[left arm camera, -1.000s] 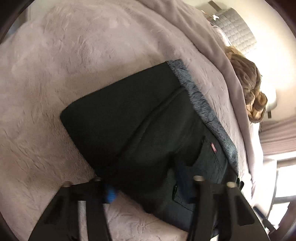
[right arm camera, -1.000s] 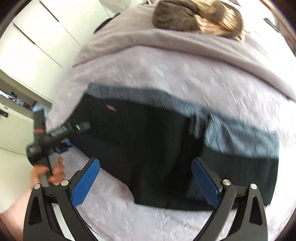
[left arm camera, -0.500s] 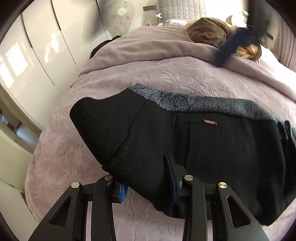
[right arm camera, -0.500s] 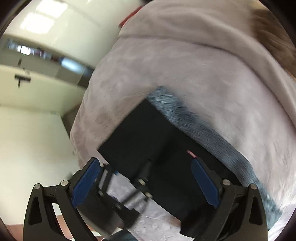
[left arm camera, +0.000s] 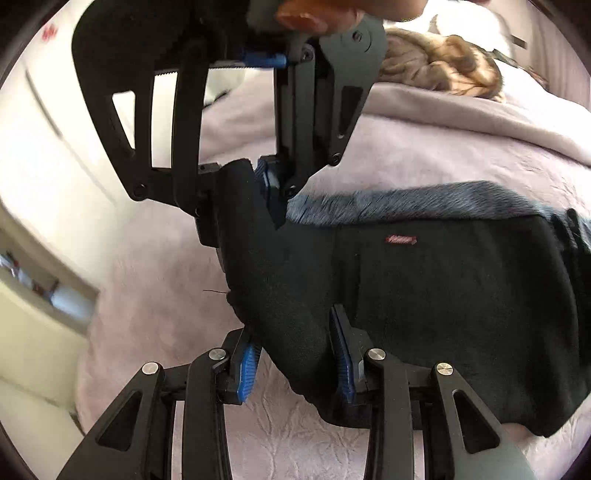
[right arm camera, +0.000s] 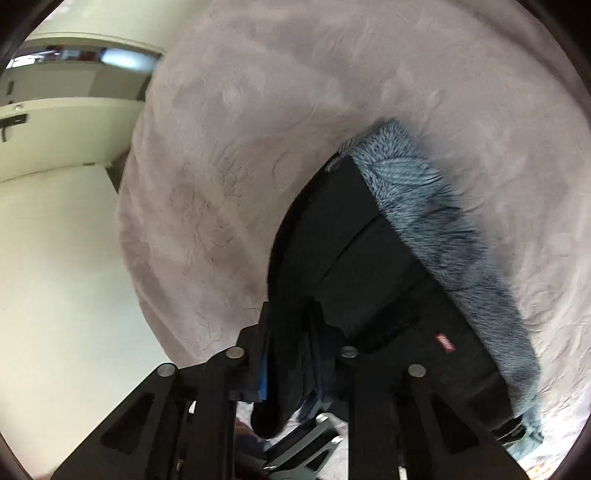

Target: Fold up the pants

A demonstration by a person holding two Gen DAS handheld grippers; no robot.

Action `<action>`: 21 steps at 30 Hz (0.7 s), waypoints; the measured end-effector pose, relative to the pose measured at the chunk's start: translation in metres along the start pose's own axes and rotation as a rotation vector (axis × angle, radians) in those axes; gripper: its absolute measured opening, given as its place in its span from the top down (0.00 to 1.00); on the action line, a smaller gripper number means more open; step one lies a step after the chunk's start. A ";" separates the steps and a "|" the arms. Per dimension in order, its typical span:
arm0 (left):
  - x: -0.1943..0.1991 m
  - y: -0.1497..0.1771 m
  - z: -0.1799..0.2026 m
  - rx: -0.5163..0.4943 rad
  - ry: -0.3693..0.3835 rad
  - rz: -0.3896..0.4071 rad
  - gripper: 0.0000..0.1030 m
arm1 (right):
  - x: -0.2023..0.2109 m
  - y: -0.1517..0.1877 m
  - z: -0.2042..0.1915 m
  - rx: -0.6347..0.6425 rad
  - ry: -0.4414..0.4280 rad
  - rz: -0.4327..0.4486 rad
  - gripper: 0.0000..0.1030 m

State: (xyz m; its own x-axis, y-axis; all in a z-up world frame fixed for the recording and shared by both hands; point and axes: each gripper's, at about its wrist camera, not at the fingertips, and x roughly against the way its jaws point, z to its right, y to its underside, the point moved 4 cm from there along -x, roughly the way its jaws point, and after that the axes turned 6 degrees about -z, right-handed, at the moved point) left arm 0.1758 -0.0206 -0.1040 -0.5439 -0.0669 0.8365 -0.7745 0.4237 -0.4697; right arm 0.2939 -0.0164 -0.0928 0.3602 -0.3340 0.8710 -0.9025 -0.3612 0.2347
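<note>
Black pants [left arm camera: 424, 288] with a grey-blue furry waistband [left arm camera: 424, 206] and a small red label [left arm camera: 400, 240] lie folded across the bed. At the bottom of the left wrist view my left gripper [left arm camera: 295, 363] is shut on the pants' near left edge, with fabric bunched between its blue pads. My right gripper [left arm camera: 243, 192] reaches down from above, its jaws closing on the far left corner by the waistband. In the right wrist view the right gripper [right arm camera: 291, 354] has black cloth of the pants [right arm camera: 369, 258] pinched between its fingers.
A pale lilac bedspread [left arm camera: 147, 258] covers the bed, with a folded-back blanket [left arm camera: 480, 122] and a brown fluffy thing [left arm camera: 443, 70] at its head. White cupboards [left arm camera: 44, 147] stand past the bed's left edge. A person's hand [left arm camera: 314, 11] holds the right gripper.
My right gripper swung from the pants' middle to their left end and closed on the corner. The left gripper tightened on the near edge and rolled upright, lifting the cloth slightly.
</note>
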 end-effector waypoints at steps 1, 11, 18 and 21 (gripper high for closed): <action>0.008 -0.004 0.004 -0.016 -0.006 0.013 0.64 | 0.010 0.009 0.003 0.005 -0.025 0.032 0.83; 0.122 -0.049 0.074 -0.179 0.049 0.224 0.64 | 0.117 0.150 0.086 -0.090 -0.425 0.439 0.83; 0.184 -0.051 0.181 -0.368 0.162 0.320 0.64 | 0.134 0.301 0.182 -0.230 -0.584 0.723 0.83; 0.194 -0.039 0.237 -0.472 0.208 0.323 0.64 | 0.118 0.355 0.230 -0.317 -0.627 0.795 0.83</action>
State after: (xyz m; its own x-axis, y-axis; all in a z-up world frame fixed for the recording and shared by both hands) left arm 0.0236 -0.2638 0.0099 -0.6157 0.2896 0.7328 -0.3286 0.7509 -0.5728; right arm 0.0706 -0.3839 -0.0056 -0.3847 -0.7964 0.4666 -0.9200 0.3715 -0.1244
